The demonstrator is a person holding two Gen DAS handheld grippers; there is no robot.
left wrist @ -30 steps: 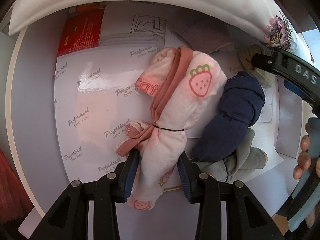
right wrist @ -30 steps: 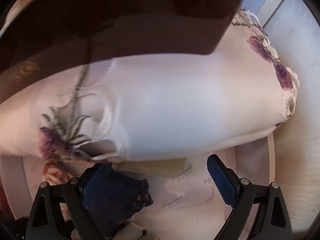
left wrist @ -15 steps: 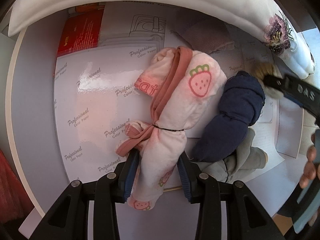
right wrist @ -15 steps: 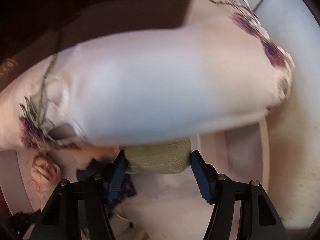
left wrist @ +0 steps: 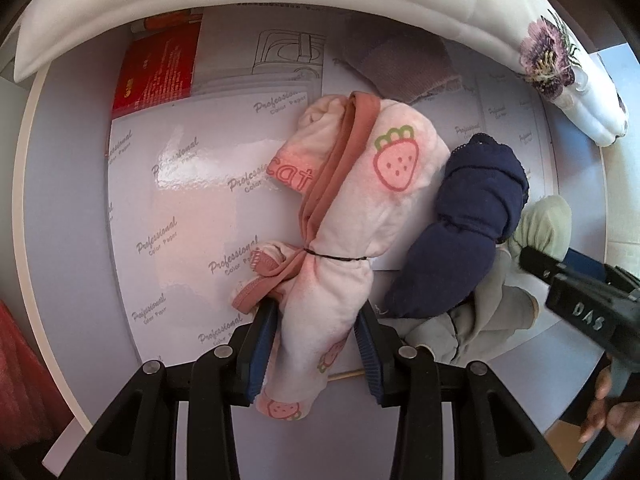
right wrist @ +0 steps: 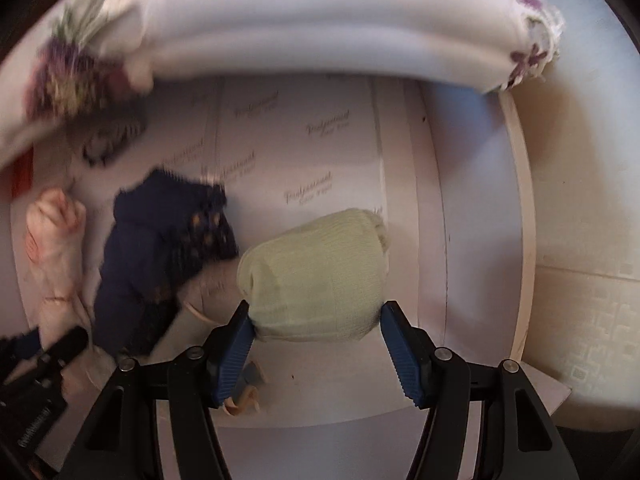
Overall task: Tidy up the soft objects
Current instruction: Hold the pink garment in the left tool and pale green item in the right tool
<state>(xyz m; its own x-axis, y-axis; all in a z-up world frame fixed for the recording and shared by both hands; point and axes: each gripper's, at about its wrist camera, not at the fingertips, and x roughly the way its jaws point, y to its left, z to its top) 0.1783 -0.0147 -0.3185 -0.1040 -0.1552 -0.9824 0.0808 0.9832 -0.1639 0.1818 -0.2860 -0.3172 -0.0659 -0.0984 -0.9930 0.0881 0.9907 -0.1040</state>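
your right gripper (right wrist: 316,340) has come down and its jaws have narrowed from wide apart onto the pale green bundle (right wrist: 316,276), while your left gripper (left wrist: 316,350) has kept its place. going left to right: on the glossy printed sheets (left wrist: 188,208), your left gripper's blue pads press the lower end of the pink strawberry bundle (left wrist: 352,216), which lies stretched away from the fingers, tied at its waist with a thin black band. just beside it on the right lies the navy bundle (left wrist: 460,240), free of either gripper, with a grey cloth (left wrist: 480,320) under its near end. further right, the pale green bundle sits between your right gripper's pads, both of which touch its sides near the base, so it looks gripped. these are light, soft and squashy things that will sag and slip if pinched at a loose edge, so hold each across its thick rolled middle. a white embroidered cushion (right wrist: 320,32) runs along the far edge.
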